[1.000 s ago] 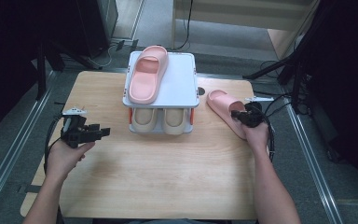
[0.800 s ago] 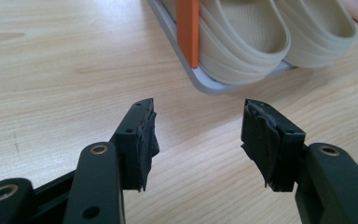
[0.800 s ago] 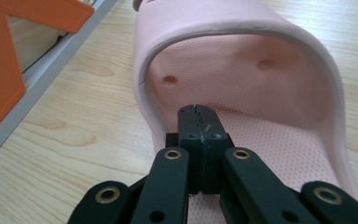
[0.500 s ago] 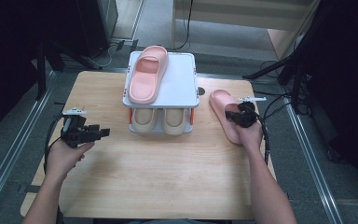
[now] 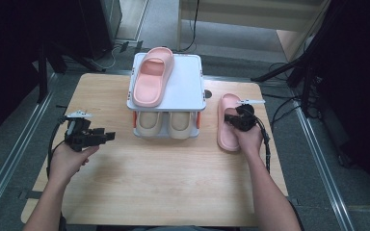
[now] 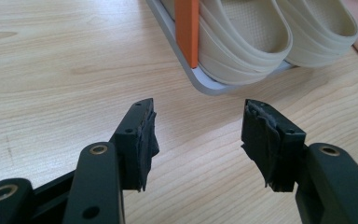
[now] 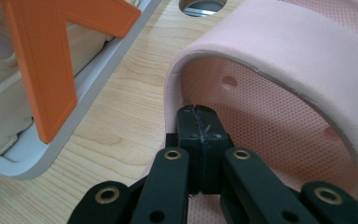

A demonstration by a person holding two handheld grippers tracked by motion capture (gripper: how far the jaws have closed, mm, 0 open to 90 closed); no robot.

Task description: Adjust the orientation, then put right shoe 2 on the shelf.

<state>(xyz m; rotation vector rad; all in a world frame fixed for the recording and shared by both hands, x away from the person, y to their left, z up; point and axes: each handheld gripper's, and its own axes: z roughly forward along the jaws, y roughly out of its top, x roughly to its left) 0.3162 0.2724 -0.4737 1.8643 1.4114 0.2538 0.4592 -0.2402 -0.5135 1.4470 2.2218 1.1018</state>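
Observation:
One pink slipper (image 5: 228, 132) lies on the table to the right of a small white two-tier rack (image 5: 190, 84). My right gripper (image 5: 234, 119) is shut, its joined tips (image 7: 199, 122) pushed in under the strap of that pink slipper (image 7: 298, 60), with nothing clamped between the pads. A second pink slipper (image 5: 151, 77) lies on the rack's top shelf. Two beige slippers (image 5: 166, 122) sit side by side on the lower shelf. At the table's left my left gripper (image 5: 109, 136) stands open over bare wood, pointing towards the rack; its jaws (image 6: 198, 135) hold nothing.
Orange braces (image 7: 51, 56) carry the rack's shelves, and one orange post (image 6: 187, 28) stands at the corner nearest my left gripper. A round cable hole (image 5: 208, 94) is cut into the table behind the slipper. Dark stands and cables surround the table.
My right hand has slid left towards the rack, taking the pink slipper with it; the slipper now lies straighter and closer to the rack. The left hand has kept still.

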